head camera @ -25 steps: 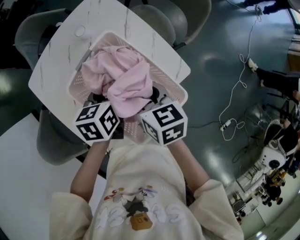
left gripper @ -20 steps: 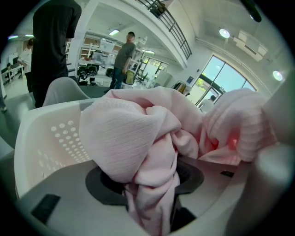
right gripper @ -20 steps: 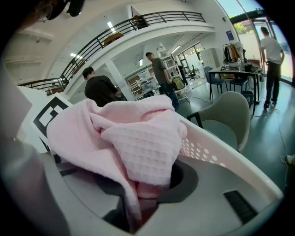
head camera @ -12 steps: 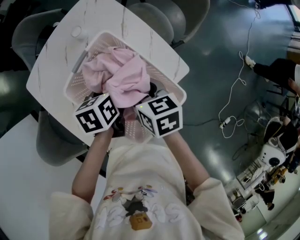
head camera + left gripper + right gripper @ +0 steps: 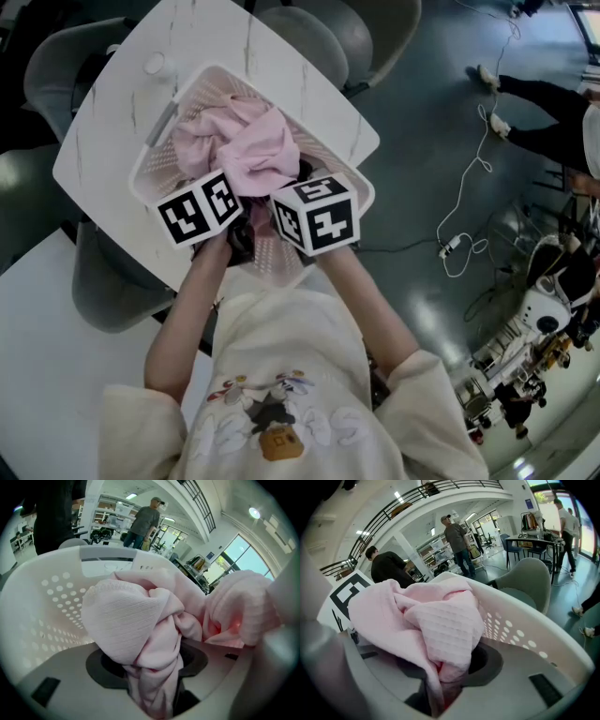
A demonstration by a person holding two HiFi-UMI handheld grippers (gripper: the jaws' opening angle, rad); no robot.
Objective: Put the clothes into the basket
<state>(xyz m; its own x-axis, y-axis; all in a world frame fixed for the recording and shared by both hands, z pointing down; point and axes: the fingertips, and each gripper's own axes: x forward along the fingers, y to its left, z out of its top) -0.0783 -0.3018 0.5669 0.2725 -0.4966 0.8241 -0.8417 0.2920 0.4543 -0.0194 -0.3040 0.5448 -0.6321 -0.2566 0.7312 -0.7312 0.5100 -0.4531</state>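
Observation:
A pink knitted garment [image 5: 248, 150] is bunched up inside the white perforated laundry basket [image 5: 148, 159], which stands on a small white table [image 5: 103, 131]. My left gripper [image 5: 232, 214] is shut on a twisted fold of the garment [image 5: 140, 639], down inside the basket's near end. My right gripper [image 5: 298, 192] is beside it, shut on another fold of the same garment [image 5: 436, 630]. The basket wall [image 5: 47, 602] rises to the left in the left gripper view, and its rim [image 5: 525, 620] runs to the right in the right gripper view. Both marker cubes hide the fingertips from the head view.
Grey chairs [image 5: 309, 37] stand round the table, one [image 5: 112, 281] just under its near edge. A second white table [image 5: 47, 356] lies at lower left. A small round white object [image 5: 155, 64] sits behind the basket. A cable [image 5: 464, 206] trails on the floor. People stand in the background.
Both grippers have sunk toward the basket with the pink garment in them, and the cloth now lies lower and more bunched inside it.

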